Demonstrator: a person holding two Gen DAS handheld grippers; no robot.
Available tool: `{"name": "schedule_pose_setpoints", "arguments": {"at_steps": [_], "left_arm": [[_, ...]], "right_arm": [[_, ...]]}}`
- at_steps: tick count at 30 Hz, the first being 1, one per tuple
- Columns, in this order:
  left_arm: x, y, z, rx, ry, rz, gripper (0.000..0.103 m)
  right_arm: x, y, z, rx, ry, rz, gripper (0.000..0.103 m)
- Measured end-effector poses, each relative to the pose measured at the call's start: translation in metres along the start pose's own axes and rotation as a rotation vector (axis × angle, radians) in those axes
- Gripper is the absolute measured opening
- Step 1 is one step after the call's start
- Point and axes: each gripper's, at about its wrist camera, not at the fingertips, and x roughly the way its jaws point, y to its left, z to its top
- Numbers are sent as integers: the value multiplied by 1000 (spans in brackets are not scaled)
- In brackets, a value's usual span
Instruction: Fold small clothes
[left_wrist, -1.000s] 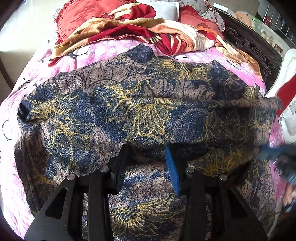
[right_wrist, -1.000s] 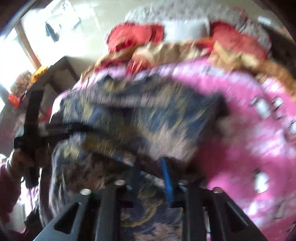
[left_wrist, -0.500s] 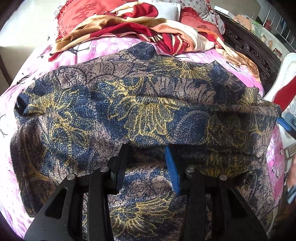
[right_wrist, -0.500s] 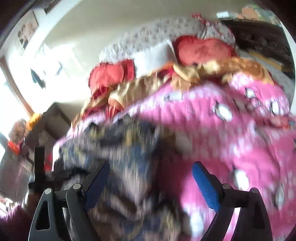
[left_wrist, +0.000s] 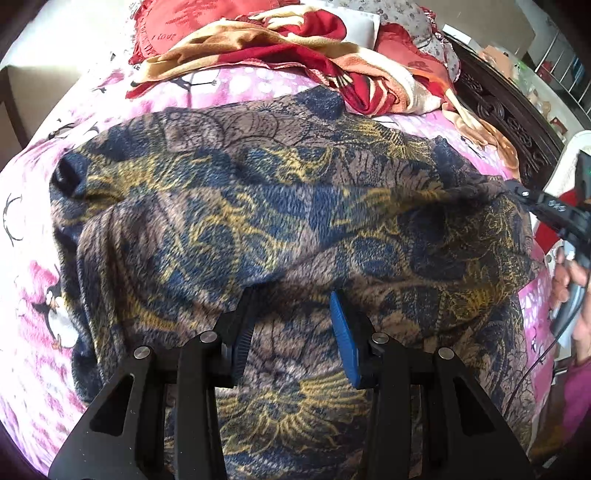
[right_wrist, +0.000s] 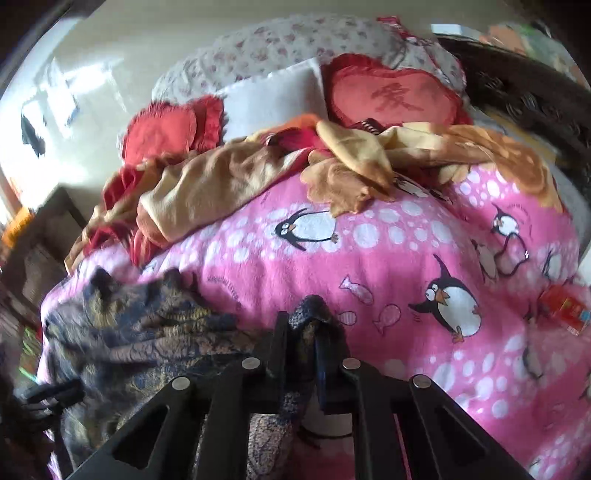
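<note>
A dark blue, brown and gold patterned garment (left_wrist: 280, 206) lies spread on a pink penguin bedspread (left_wrist: 33, 295). My left gripper (left_wrist: 291, 317) sits low over its near part, jaws partly open with cloth lying between them, not pinched. My right gripper (right_wrist: 301, 332) is shut on a bunched corner of the garment (right_wrist: 310, 310). In the left wrist view the right gripper (left_wrist: 517, 192) holds the garment's right edge, pulled taut. The rest of the garment (right_wrist: 140, 332) lies to the left in the right wrist view.
A rumpled red, orange and tan blanket (left_wrist: 295, 48) and red cushions (right_wrist: 388, 96) lie at the bed's far end. A dark carved bed frame (left_wrist: 509, 122) runs along the right. A small red packet (right_wrist: 565, 306) lies on the bedspread (right_wrist: 406, 251).
My right gripper was open half a second ago and is now shut on the garment's right corner. The right edge is pulled taut. The left gripper has stayed in place.
</note>
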Motion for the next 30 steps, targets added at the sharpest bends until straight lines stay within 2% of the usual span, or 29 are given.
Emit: {"name": "schedule_pose_setpoints", "arguments": {"at_steps": [2, 3, 5, 8, 10, 12, 13, 14, 16, 19, 22, 23, 25, 28, 30], "left_arm": [[-3, 2, -2, 12, -1, 4, 40], [-2, 3, -2, 11, -1, 4, 40], [0, 6, -1, 3, 2, 0, 40], [3, 8, -1, -21, 0, 3, 40], [5, 7, 0, -31, -5, 12, 40], [0, 7, -1, -36, -4, 15, 40], [-2, 6, -2, -38, -3, 12, 40], [-6, 6, -3, -38, -4, 7, 40], [-17, 9, -6, -29, -21, 19, 40], [-26, 22, -10, -52, -53, 49, 40], [-23, 38, -10, -116, -55, 59, 40], [-21, 43, -9, -142, -53, 54, 40], [-17, 47, -8, -167, -52, 38, 40], [-13, 47, -5, -163, -53, 41, 40], [-8, 45, -2, -153, -43, 49, 40]], "right_arm": [[-21, -7, -3, 65, -21, 34, 30], [-36, -7, -8, 84, -27, 64, 32], [-57, 2, -22, 54, -24, 113, 33], [-69, 31, -54, -110, 49, 87, 33], [-63, 37, -76, -165, 99, 86, 33], [-32, 34, -100, -213, 200, -19, 33], [-24, 32, -106, -224, 233, -40, 33], [-28, 32, -107, -228, 219, -35, 33], [-44, 34, -99, -210, 211, -41, 33], [-75, 47, -80, -217, 96, -6, 33], [-86, 74, -65, -268, 27, 58, 33], [-79, 85, -61, -299, 27, 72, 33], [-51, 100, -55, -339, 57, 32, 33], [-8, 96, -36, -298, 55, -48, 33], [9, 87, -21, -236, 12, -39, 33]]}}
